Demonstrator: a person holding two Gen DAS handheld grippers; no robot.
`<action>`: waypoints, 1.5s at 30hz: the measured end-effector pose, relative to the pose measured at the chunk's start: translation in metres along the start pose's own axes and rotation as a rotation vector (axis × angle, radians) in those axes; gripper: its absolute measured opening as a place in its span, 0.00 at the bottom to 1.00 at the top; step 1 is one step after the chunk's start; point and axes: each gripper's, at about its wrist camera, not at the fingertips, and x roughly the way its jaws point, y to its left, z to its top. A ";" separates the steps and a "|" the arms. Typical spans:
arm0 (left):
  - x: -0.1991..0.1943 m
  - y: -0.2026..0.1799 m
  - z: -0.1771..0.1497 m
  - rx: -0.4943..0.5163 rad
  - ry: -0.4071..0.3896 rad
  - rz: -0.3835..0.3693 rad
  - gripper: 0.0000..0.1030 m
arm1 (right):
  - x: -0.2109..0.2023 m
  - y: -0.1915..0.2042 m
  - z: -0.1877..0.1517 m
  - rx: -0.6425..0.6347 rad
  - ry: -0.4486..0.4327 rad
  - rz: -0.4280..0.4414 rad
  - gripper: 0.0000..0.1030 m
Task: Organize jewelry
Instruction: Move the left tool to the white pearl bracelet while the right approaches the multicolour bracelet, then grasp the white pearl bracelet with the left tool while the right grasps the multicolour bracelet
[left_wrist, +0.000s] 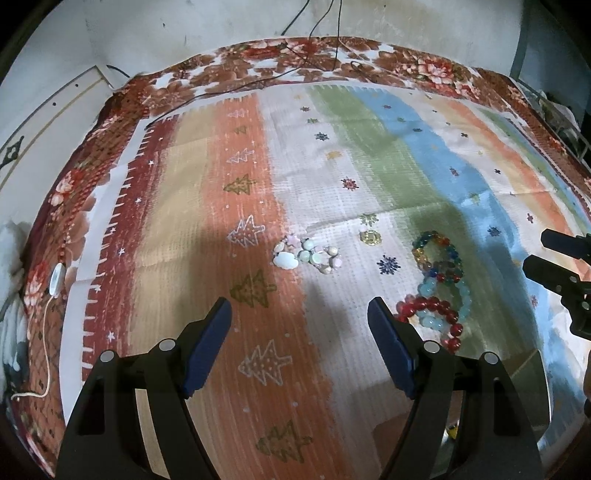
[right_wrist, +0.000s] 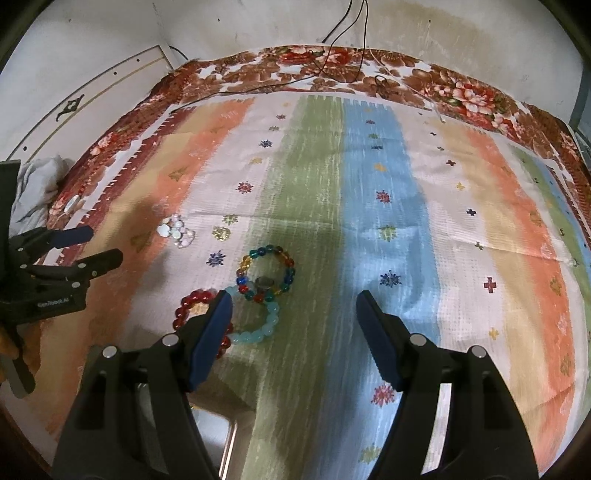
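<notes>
Nothing had yet been sorted: three bead bracelets (right_wrist: 255, 295) lay overlapping at frame centre, a pale shell bracelet (left_wrist: 306, 254) apart. Both left tongs (left_wrist: 299, 325) and right tongs (right_wrist: 293, 317) were held wide, empty.

Left gripper (left_wrist: 299, 314) tilting steeply downward, blue-padded fingers (left_wrist: 208, 343) standing wide apart, nothing between them. Right gripper (right_wrist: 293, 306) tilting downward likewise, jaws gaping wide, gripping nothing. Each gripper showing at edge of other's view: right one entering at right of left wrist view, left one at left of right wrist view. Both hovering side by side, near each other.
</notes>
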 end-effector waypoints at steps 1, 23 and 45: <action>0.003 0.001 0.001 -0.001 0.002 0.005 0.73 | 0.003 -0.001 0.001 0.002 0.004 0.000 0.68; 0.054 0.014 0.022 -0.027 0.062 0.029 0.73 | 0.068 -0.011 0.019 -0.010 0.072 -0.009 0.67; 0.096 0.012 0.023 0.011 0.127 0.024 0.71 | 0.111 -0.015 0.018 -0.014 0.145 -0.001 0.54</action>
